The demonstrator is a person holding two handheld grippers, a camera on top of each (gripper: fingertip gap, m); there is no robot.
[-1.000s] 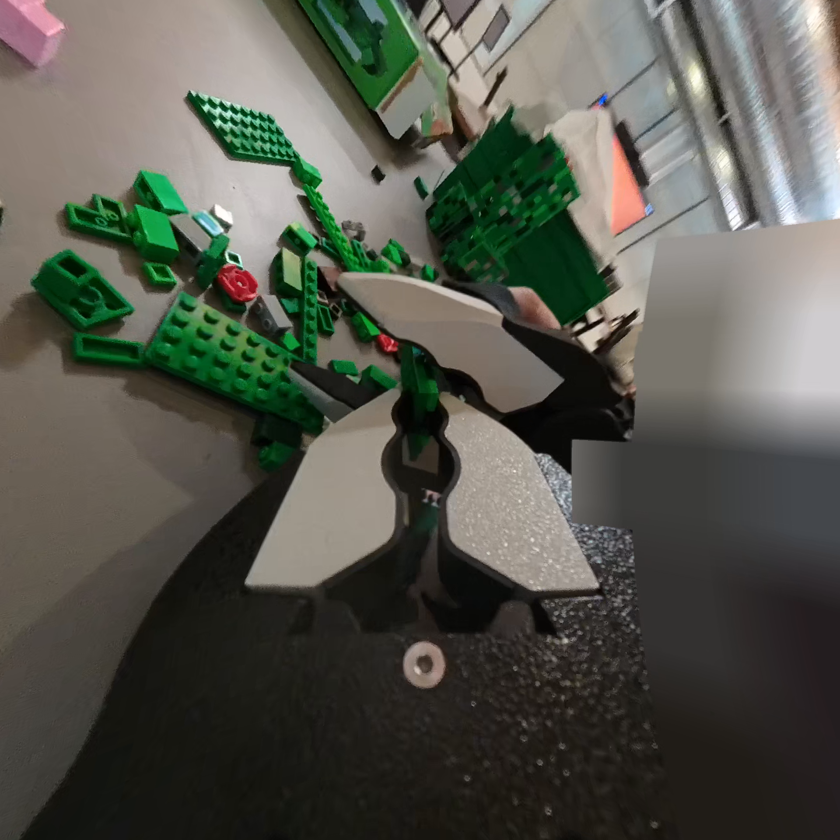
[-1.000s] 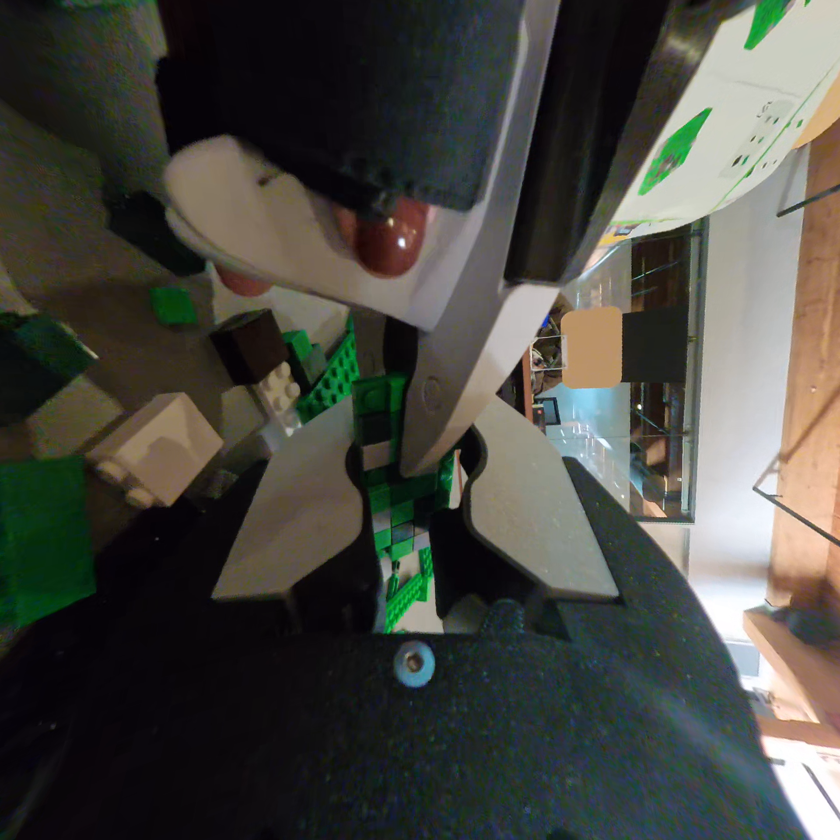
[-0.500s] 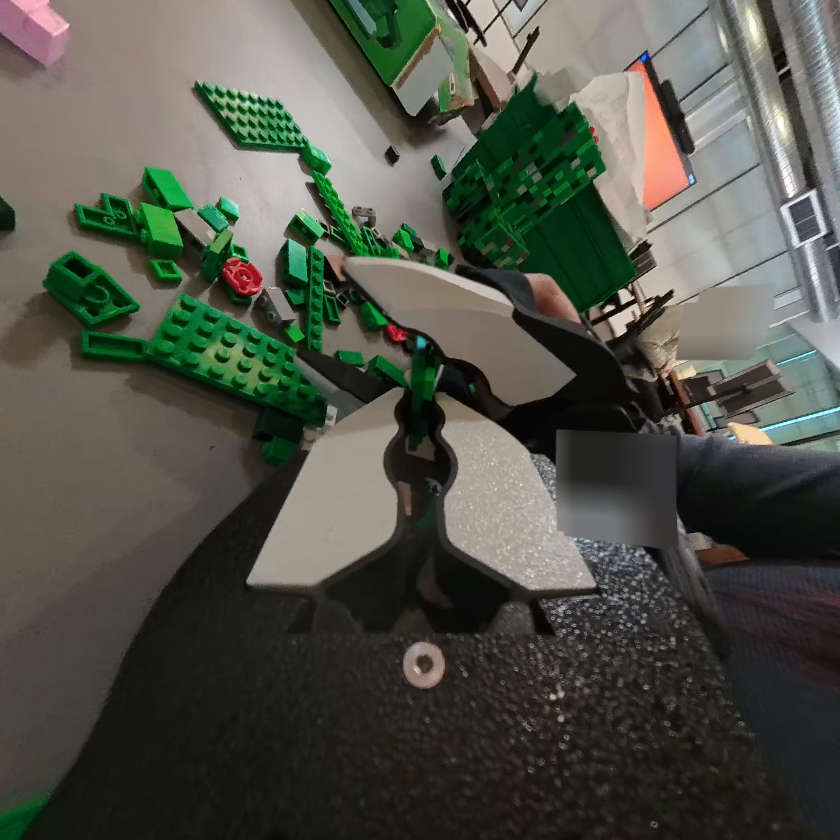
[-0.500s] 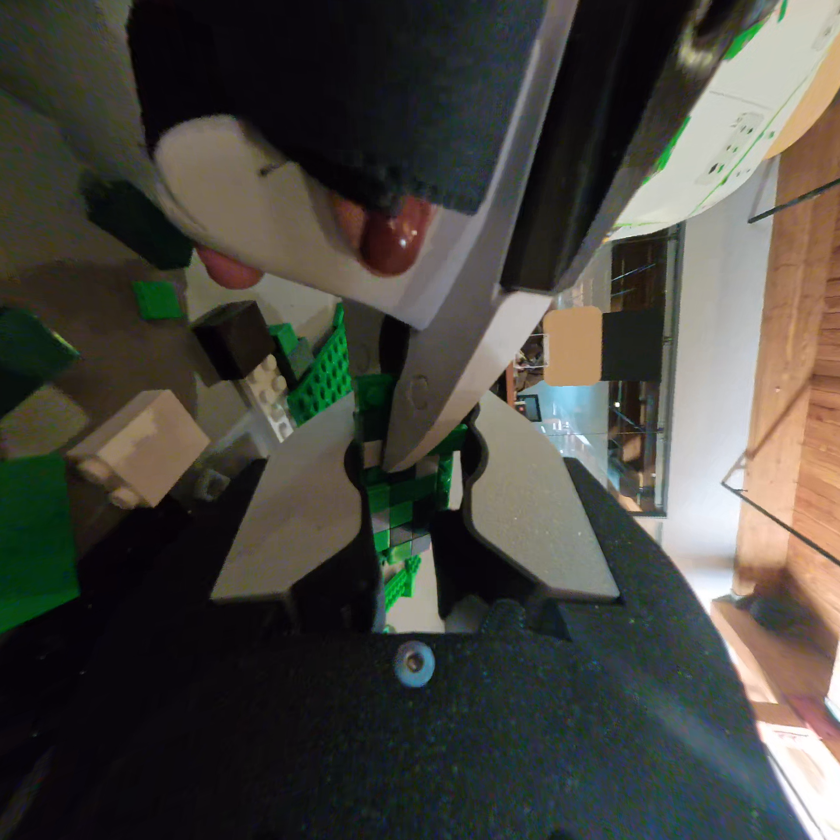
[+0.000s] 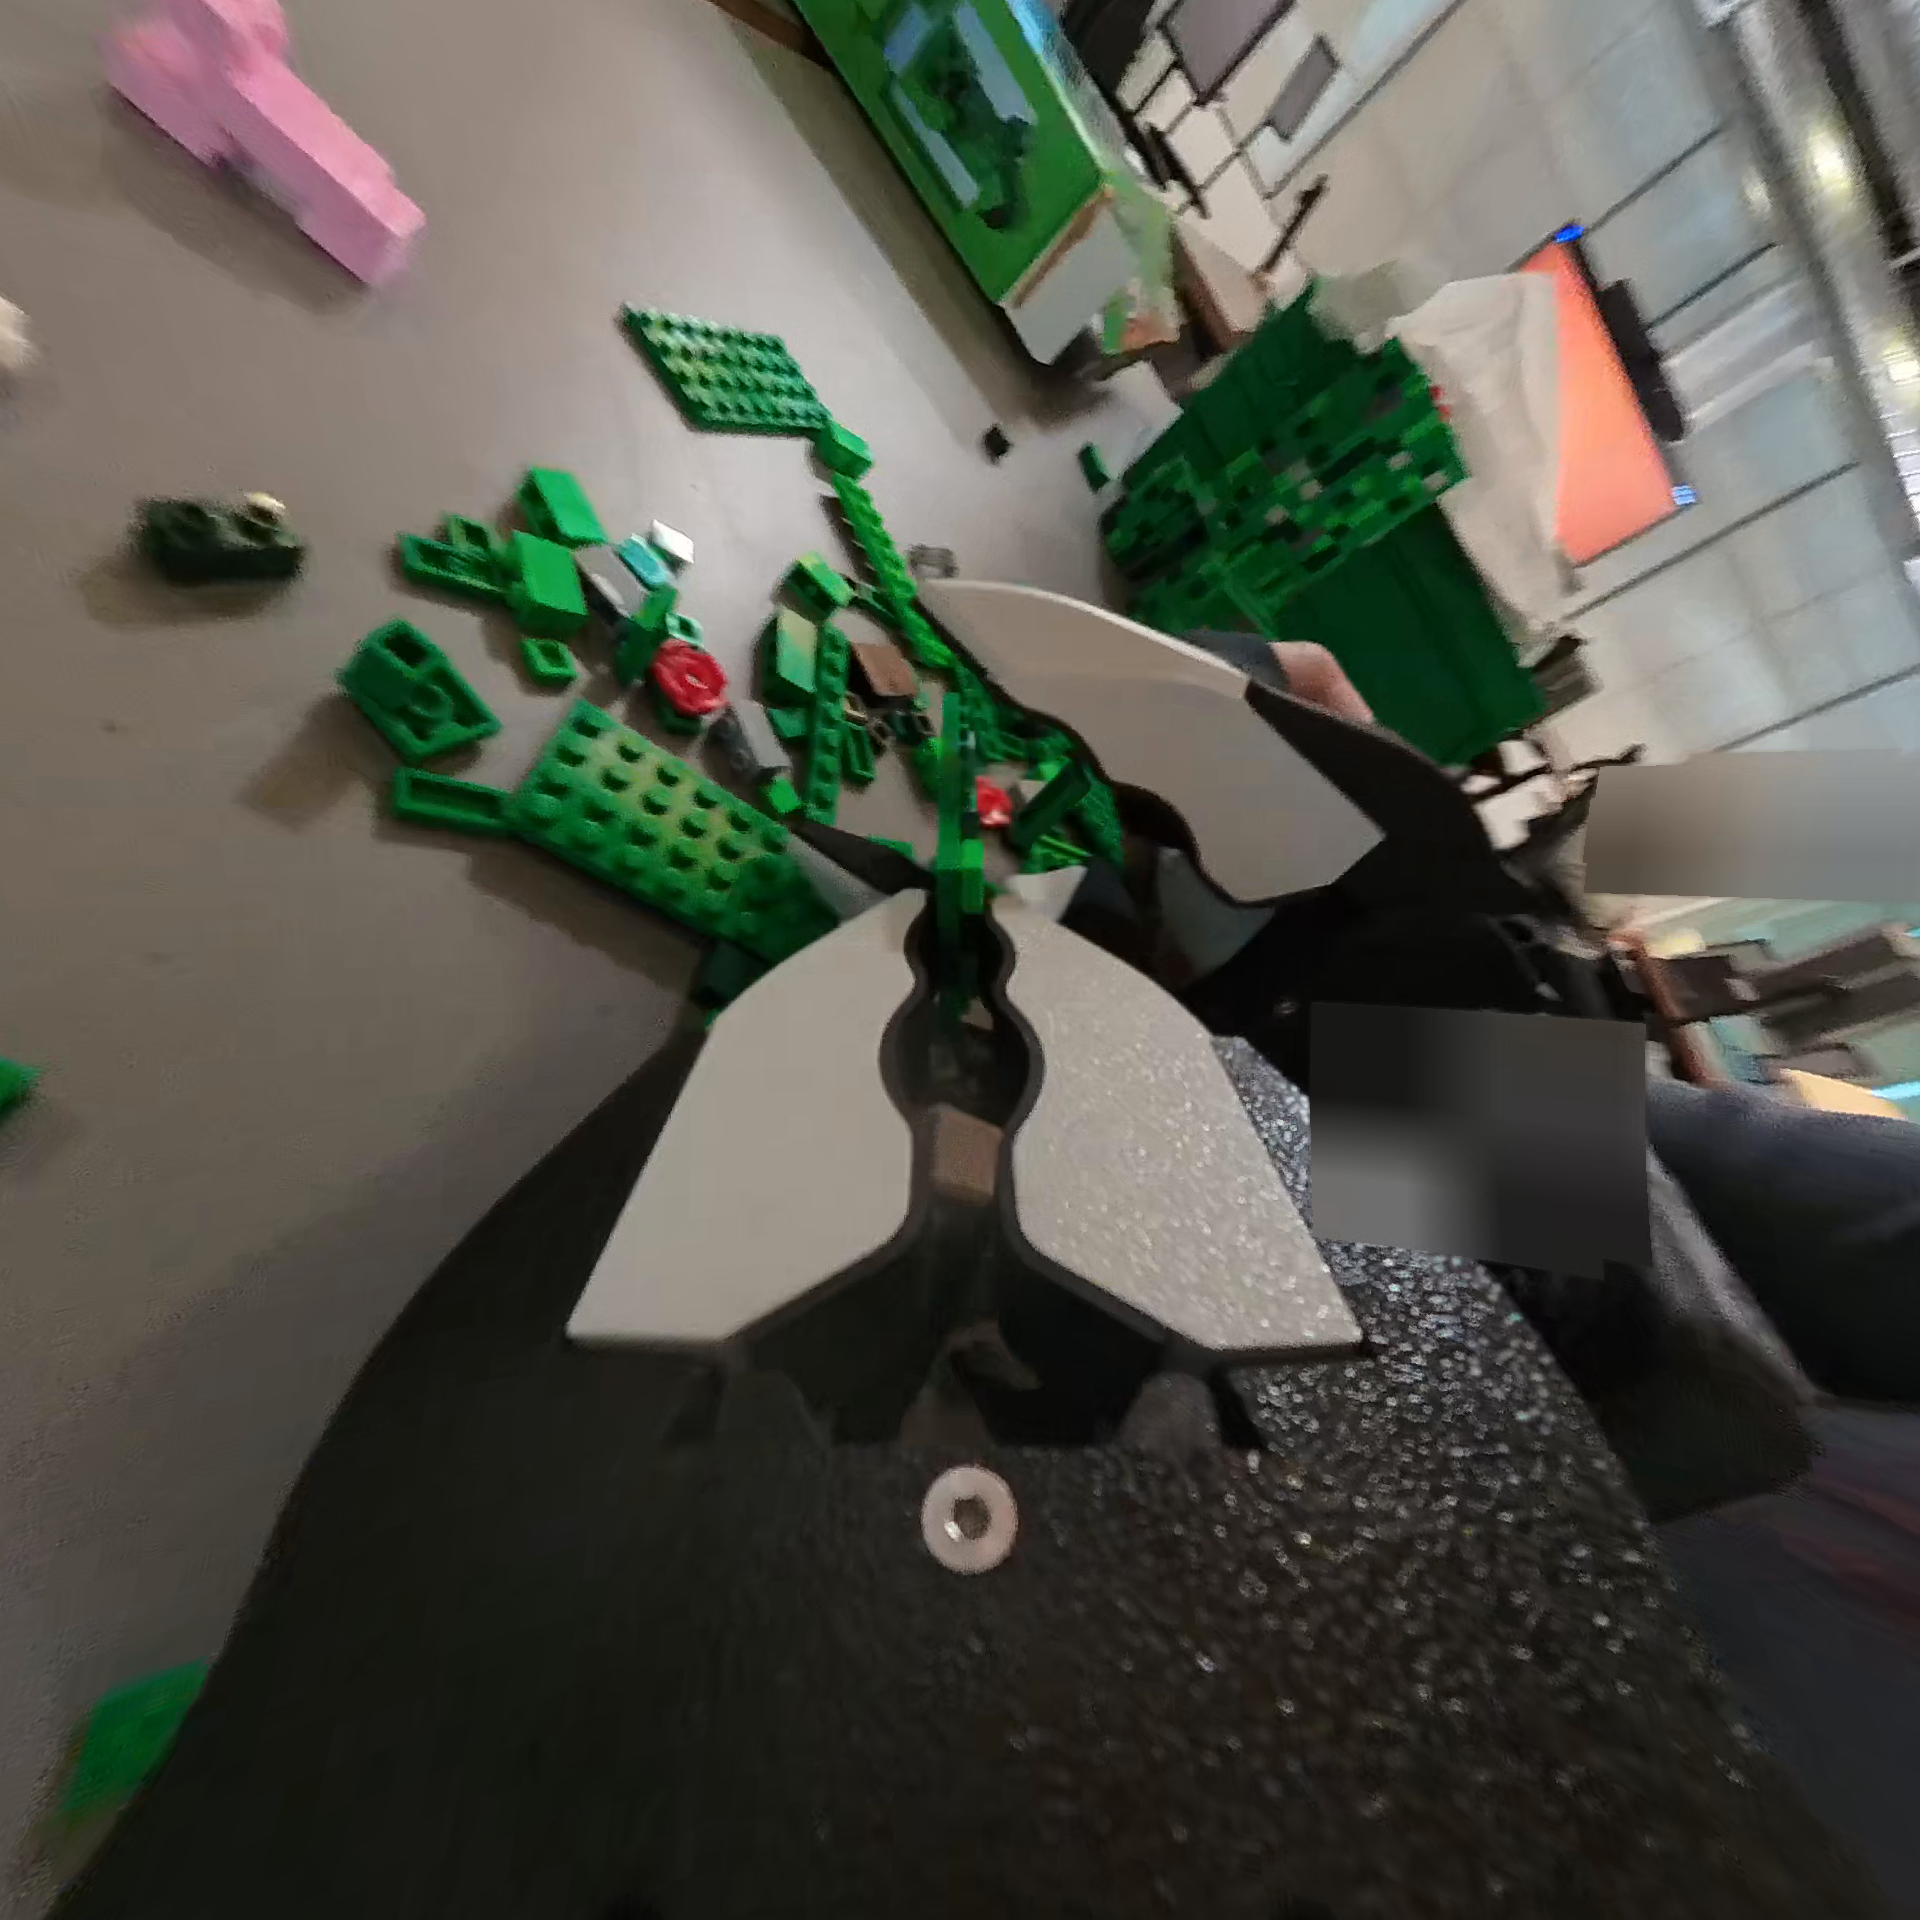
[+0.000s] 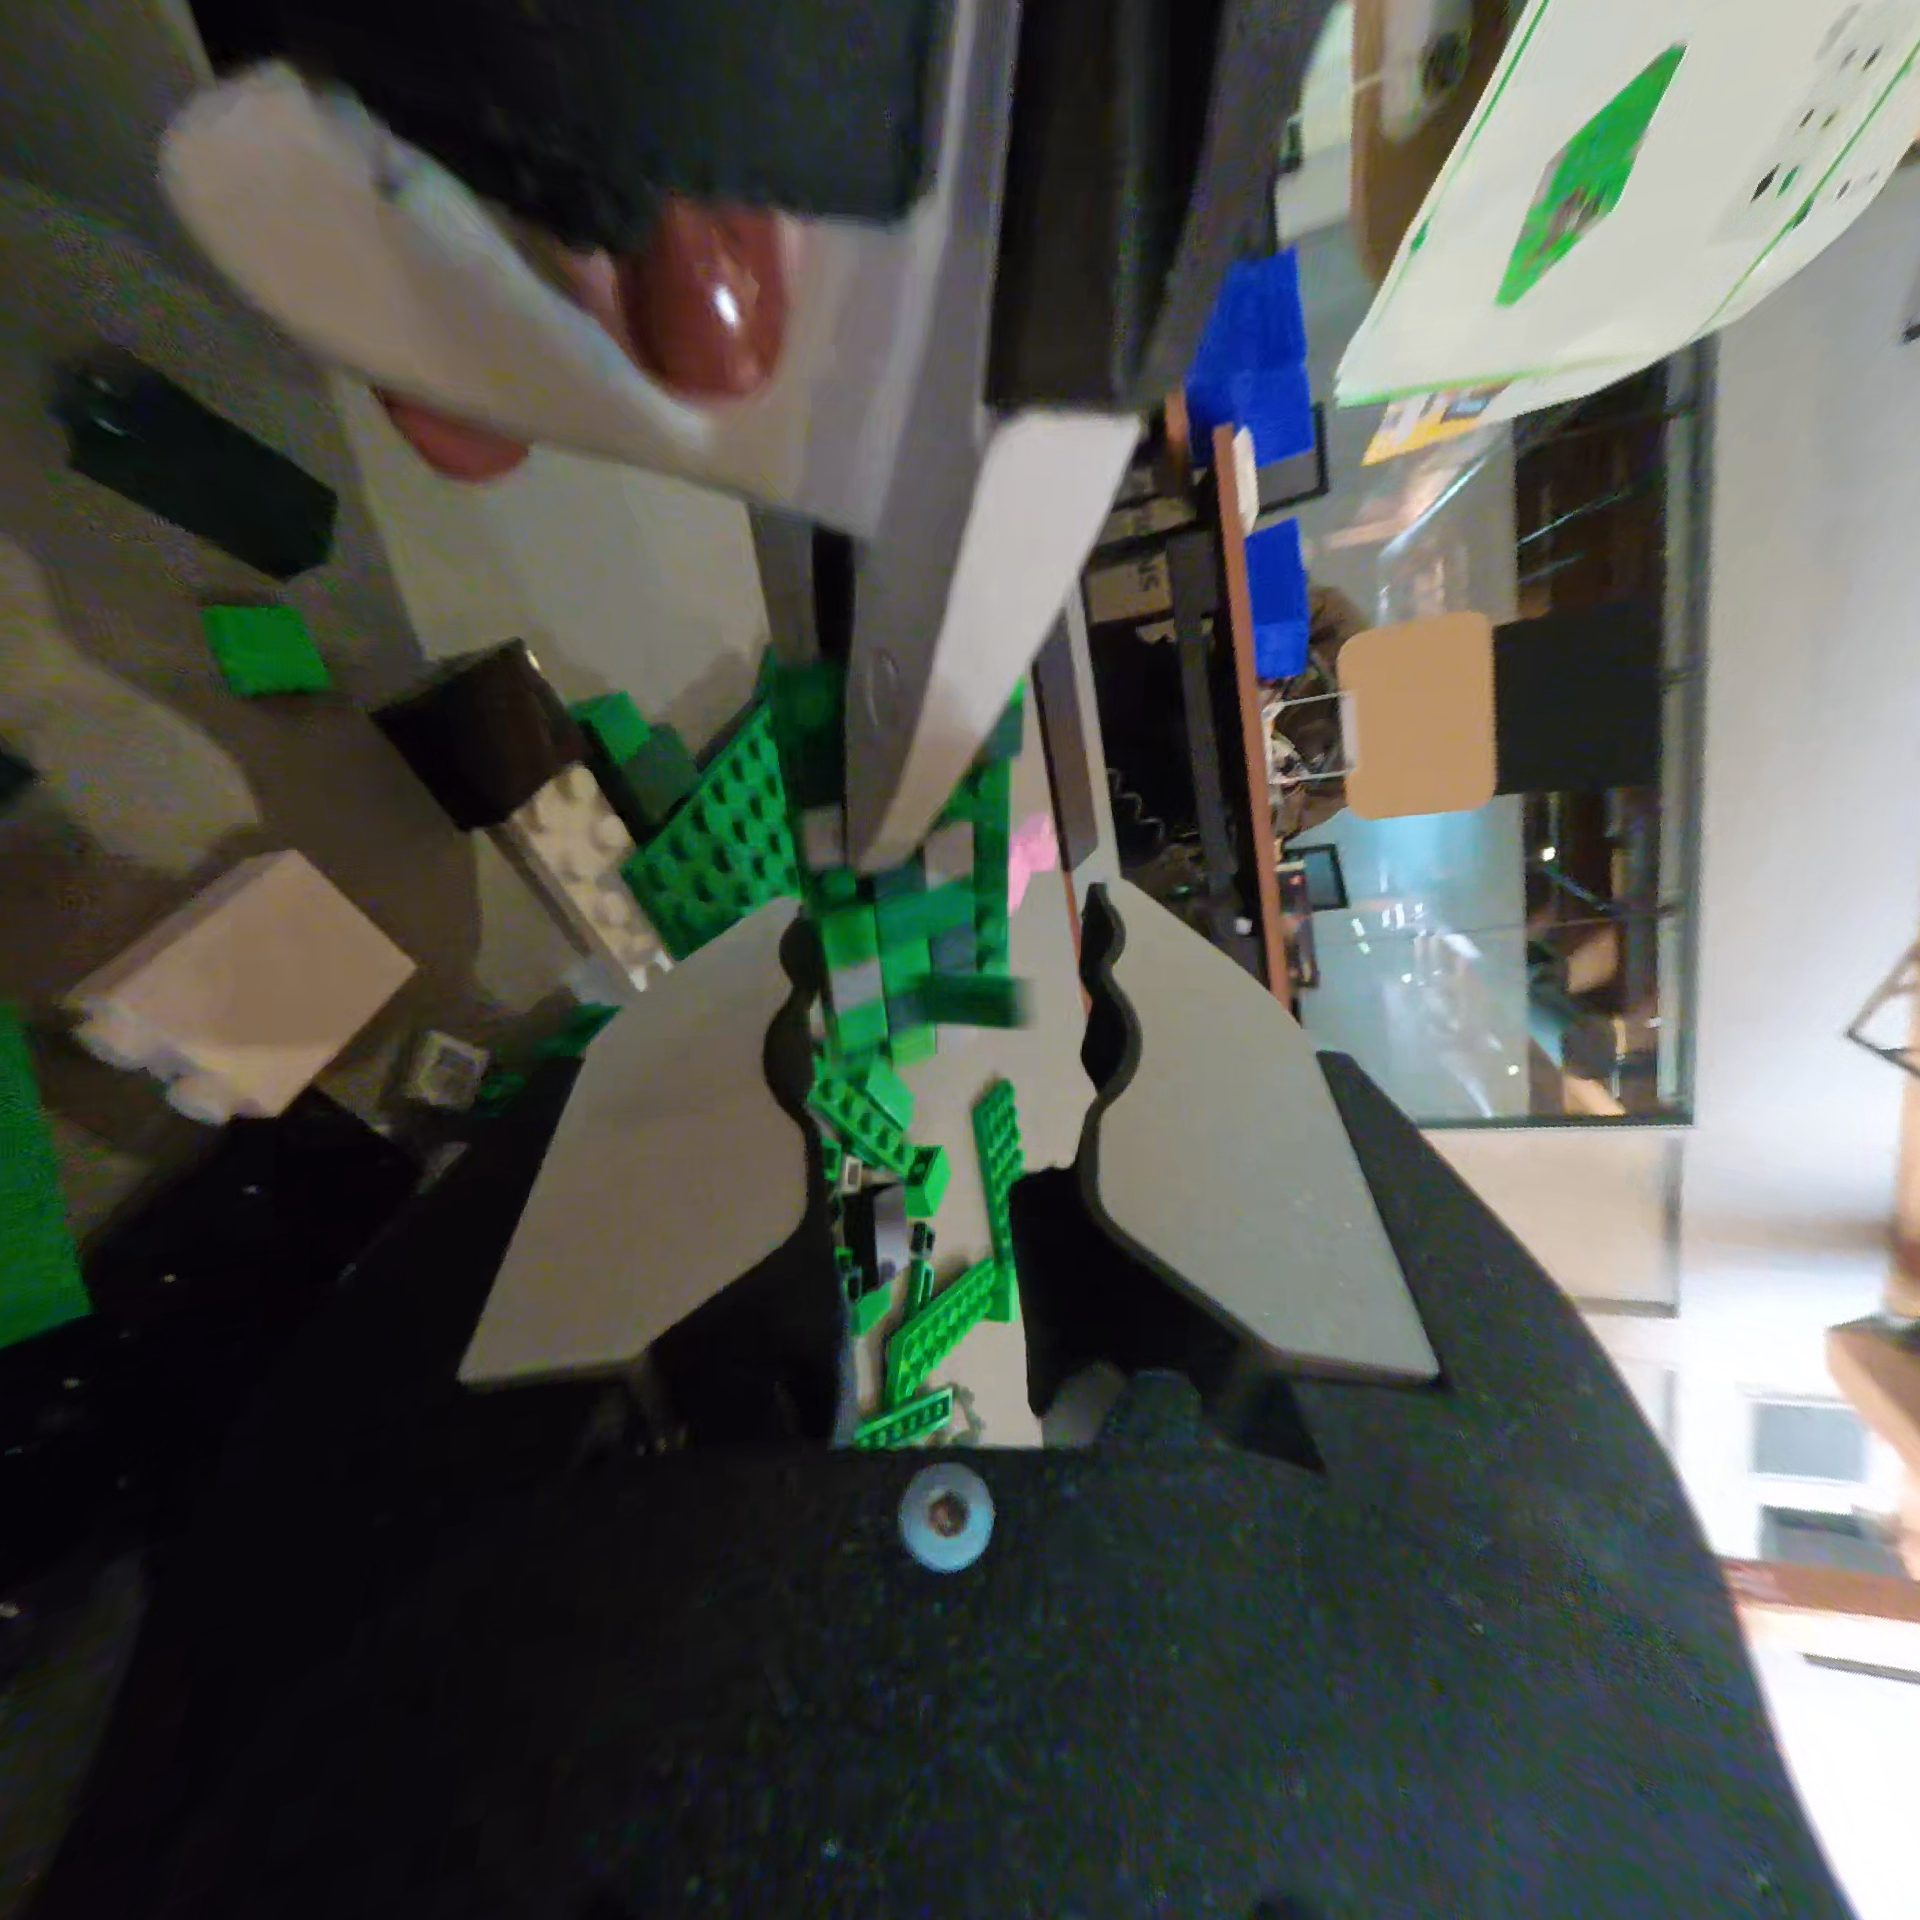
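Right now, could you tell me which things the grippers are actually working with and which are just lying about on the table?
In hand: green brick assembly, pinched by the left gripper; right gripper open around it.

Lying about: large green plate, red round piece, pink block, dark green brick, white brick, all on the table.

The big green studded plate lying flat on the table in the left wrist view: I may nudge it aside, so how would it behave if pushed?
The green studded plate looks thin and stiff, so it would probably slide flat, not tip or roll. It seems light, and would likely shove the small green frame piece at its end along.
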